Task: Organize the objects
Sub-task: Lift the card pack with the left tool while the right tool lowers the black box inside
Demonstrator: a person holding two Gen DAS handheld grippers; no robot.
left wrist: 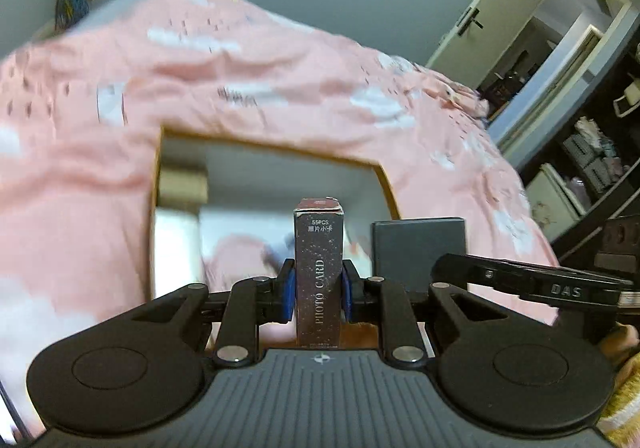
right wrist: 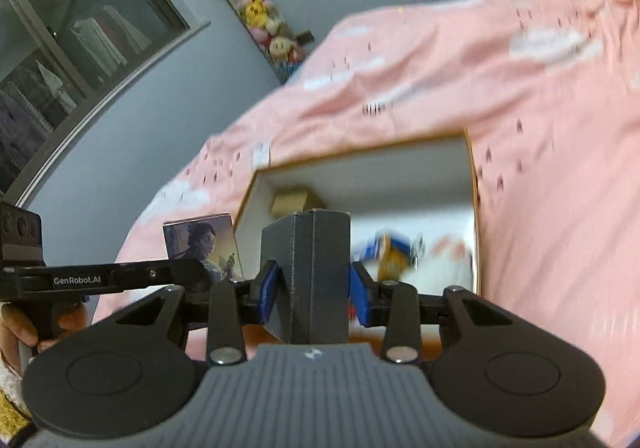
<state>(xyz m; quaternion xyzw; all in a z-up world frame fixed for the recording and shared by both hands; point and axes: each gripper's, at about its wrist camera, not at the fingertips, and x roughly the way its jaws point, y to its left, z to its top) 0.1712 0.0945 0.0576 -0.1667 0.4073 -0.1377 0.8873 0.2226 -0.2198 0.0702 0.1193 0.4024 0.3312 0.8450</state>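
Photo card box (left wrist: 319,272) in left tongs (left wrist: 319,290), dark box (right wrist: 312,280) in right tongs (right wrist: 314,290).

The card box (left wrist: 319,268) looked like printed cardboard with a speckled, slightly glossy skin. The dark box (right wrist: 316,280) was matt, faintly grainy board. The sheet (left wrist: 280,80) was soft pink cloth, creased. The carton (right wrist: 474,184) showed raw brown cardboard edges and smooth white walls.

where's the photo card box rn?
The photo card box is upright, clamped in the left gripper, held in front of the open storage box on the pink bedspread.
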